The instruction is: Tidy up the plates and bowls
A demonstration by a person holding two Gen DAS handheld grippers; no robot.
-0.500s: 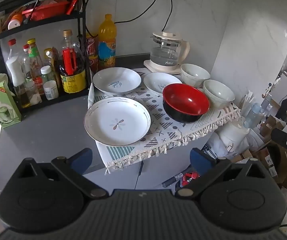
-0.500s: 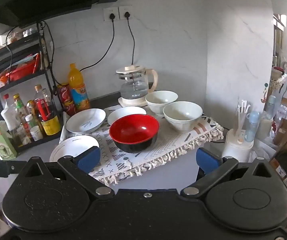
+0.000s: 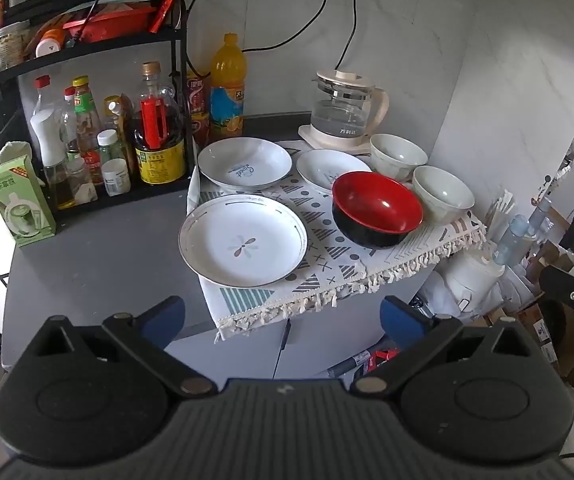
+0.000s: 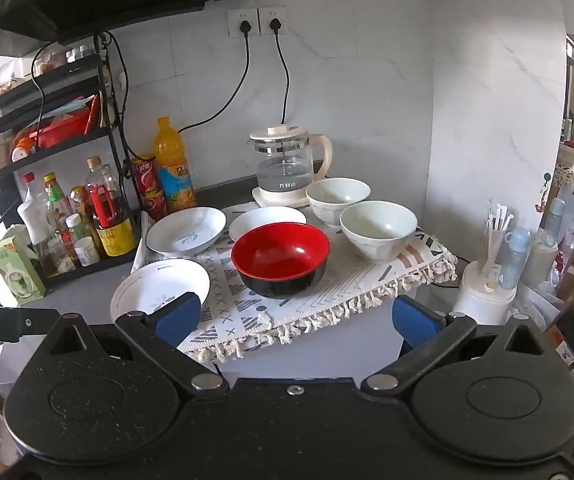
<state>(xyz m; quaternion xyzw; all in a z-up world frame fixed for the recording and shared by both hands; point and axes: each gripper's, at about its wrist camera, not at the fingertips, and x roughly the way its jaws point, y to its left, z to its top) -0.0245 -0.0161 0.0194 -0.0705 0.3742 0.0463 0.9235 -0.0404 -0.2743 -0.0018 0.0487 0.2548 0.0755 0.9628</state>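
On a patterned cloth [image 3: 327, 276] lie a flower-marked white plate [image 3: 243, 244], a deeper white plate with blue script [image 3: 245, 163] and a third white plate [image 3: 327, 168]. A red-and-black bowl [image 3: 377, 208] sits right of them, with two cream bowls [image 3: 398, 155] [image 3: 443, 194] behind it. My left gripper [image 3: 283, 318] hangs open before the cloth's fringe, holding nothing. In the right wrist view the red bowl [image 4: 281, 256] is centred, the cream bowls [image 4: 379, 230] [image 4: 337, 196] to its right. My right gripper [image 4: 295, 316] is open and empty, its left fingertip [image 4: 177, 314] overlapping the flower plate [image 4: 155, 284].
A black rack [image 3: 83, 52] with sauce bottles stands left. An orange drink bottle [image 3: 227, 88] and glass kettle [image 3: 347, 110] line the wall. A green carton [image 3: 19, 204] sits on the grey counter [image 3: 99, 256]. Boxes and bottles crowd the floor at right [image 3: 527, 240].
Both grippers have tilted slightly, so the dishes sit a little lower in each view. Nothing on the cloth has moved.
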